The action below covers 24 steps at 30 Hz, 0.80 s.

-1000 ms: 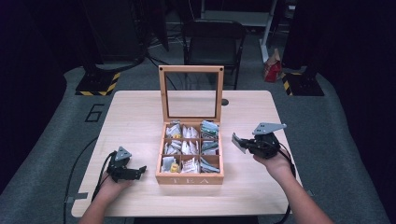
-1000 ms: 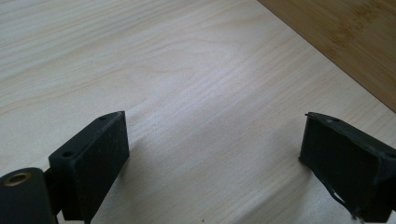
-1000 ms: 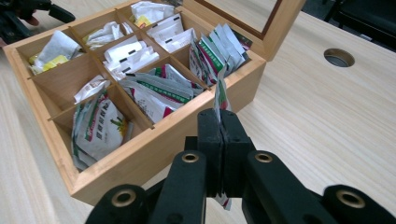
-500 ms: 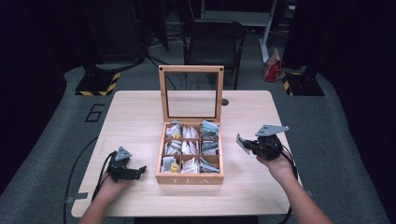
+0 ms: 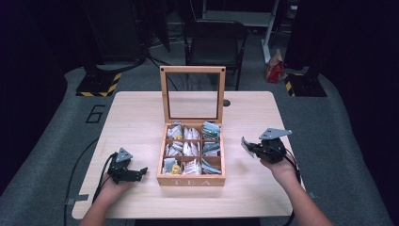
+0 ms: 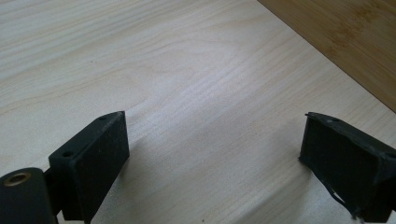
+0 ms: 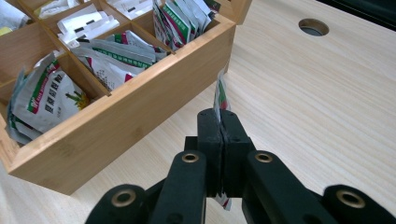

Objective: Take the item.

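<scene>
Right gripper view: right hand-held gripper (image 7: 219, 122) has its jaws pressed together on a thin white foil tea sachet with red-and-green print (image 7: 219, 95), held edge-on just outside the near wall of the open wooden tea box with a glass-paned lid (image 7: 140, 98). High view agrees: sachet (image 5: 246, 145) hangs off the tip of the right hand-held gripper (image 5: 251, 147), beside the box (image 5: 190, 180) and clear of it, above the pale wood surface (image 5: 263, 113). Left hand-held gripper (image 5: 136, 173) rests on the surface left of the box, jaws spread, nothing between them.

Judgement: one sachet is in hand; can't tell from this alone whether it's going in or coming out. If in, the next move needs a lift over the wall, lining the sachet up over a compartment with room, then a release. Compartments look packed, so it may snag on neighbouring sachets.
</scene>
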Motion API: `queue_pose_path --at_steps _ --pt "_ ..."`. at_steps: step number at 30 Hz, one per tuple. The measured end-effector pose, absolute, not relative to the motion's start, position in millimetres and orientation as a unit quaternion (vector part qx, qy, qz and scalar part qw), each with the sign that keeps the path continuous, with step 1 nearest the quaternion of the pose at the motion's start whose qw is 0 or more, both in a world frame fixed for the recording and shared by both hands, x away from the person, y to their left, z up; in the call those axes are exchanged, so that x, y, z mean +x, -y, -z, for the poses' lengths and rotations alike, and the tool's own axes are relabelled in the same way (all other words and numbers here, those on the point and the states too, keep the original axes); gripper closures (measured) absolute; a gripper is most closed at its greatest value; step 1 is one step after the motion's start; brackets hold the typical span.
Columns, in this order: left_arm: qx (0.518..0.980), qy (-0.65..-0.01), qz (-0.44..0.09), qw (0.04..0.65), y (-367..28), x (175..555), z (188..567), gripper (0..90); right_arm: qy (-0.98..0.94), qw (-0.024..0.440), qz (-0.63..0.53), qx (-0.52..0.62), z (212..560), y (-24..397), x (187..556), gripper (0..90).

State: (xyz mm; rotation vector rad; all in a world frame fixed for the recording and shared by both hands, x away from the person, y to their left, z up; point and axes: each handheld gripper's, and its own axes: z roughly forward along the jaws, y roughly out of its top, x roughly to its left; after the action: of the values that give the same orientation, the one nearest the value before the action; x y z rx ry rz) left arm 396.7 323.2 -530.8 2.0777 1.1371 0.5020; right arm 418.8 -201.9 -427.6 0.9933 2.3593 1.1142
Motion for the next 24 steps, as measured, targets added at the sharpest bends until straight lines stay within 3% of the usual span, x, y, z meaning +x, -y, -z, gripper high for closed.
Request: queue_pose_path --at_steps 24 --pt "0.804 -0.439 -0.193 0.352 -323.3 396.7 530.7 7.5 -0.826 0.181 -0.384 0.371 451.7 211.9 418.4 88.9"
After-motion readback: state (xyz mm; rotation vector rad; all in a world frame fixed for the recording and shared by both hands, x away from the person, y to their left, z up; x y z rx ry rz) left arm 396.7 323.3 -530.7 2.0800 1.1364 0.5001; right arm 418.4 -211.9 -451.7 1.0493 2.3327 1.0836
